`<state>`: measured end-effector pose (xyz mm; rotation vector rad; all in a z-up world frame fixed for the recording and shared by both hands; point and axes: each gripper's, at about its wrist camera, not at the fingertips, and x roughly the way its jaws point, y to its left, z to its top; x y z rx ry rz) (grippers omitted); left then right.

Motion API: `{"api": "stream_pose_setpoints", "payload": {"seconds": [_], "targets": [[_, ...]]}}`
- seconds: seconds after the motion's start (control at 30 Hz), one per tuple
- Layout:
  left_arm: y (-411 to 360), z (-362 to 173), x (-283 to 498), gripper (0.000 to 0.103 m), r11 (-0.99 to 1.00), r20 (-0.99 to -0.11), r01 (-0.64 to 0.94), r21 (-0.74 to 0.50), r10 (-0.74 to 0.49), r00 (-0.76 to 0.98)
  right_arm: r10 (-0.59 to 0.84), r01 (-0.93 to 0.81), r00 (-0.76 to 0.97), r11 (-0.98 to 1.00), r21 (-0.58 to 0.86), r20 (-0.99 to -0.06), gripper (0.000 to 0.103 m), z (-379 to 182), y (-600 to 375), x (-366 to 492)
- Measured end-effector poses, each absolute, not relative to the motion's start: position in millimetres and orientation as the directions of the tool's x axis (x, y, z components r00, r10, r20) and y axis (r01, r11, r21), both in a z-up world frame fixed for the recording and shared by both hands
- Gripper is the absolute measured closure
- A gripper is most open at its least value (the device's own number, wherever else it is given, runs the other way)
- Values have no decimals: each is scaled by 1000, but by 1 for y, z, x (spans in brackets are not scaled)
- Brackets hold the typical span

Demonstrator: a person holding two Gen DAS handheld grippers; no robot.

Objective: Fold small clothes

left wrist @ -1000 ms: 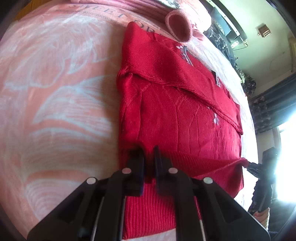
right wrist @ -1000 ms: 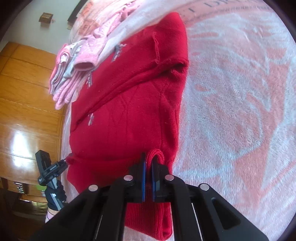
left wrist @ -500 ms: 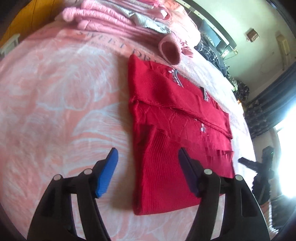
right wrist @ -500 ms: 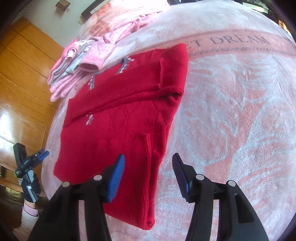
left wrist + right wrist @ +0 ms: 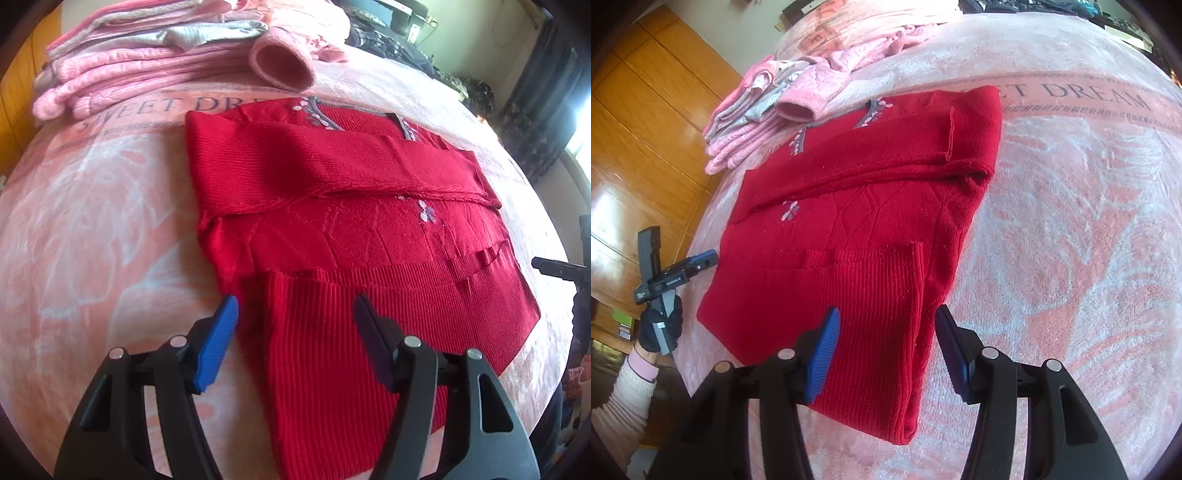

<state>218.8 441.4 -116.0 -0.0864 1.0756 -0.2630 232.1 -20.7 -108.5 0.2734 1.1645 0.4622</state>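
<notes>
Lying flat on a pink blanket (image 5: 92, 221) printed with pale leaf shapes and dark lettering is a red knitted sweater (image 5: 369, 240), partly folded: its ribbed hem is turned up over the body, and a sleeve is laid across the chest. Small grey and pink flower embroidery shows near the neckline. The left gripper (image 5: 295, 314) hangs just over the near left corner of the folded hem, its jaws spread wide and holding nothing, with blue pads showing. The right gripper (image 5: 888, 321) hangs over the near right corner of the same hem, jaws likewise spread apart and empty. Beyond the sweater, near its neckline, sits a stack of folded pink clothes (image 5: 147, 62) with some grey among them. Wooden panelling (image 5: 646, 129) rises beside the bed.
</notes>
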Motion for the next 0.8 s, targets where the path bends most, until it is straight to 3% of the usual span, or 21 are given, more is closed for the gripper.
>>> {"api": "stream_pose_setpoints", "payload": {"seconds": [0.07, 0.13, 0.4, 0.47, 0.53, 0.6, 0.8], "targets": [[439, -119, 222, 43, 966, -862, 179, -188, -250, 441, 483, -207, 313, 875, 437, -818, 48, -112, -21, 233], [435, -122, 226, 55, 963, -866, 198, -181, -251, 432, 482, -206, 306, 876, 437, -821, 48, -116, -20, 235], [428, -133, 236, 52, 964, -883, 223, -146, -228, 409, 488, -233, 297, 871, 433, -821, 48, -119, -7, 241], [429, -134, 236, 56, 962, -879, 221, -162, -242, 411, 475, -251, 301, 876, 412, -827, 48, -118, -3, 243], [429, -133, 234, 83, 959, -876, 226, -169, -251, 411, 452, -274, 311, 885, 376, -836, 48, -116, 1, 247], [428, -129, 232, 94, 955, -871, 237, -177, -264, 415, 443, -294, 318, 887, 357, -839, 48, -115, 3, 250], [421, -118, 218, 95, 948, -843, 269, -169, -280, 459, 407, -377, 313, 883, 280, -858, 48, -120, 18, 268]]}}
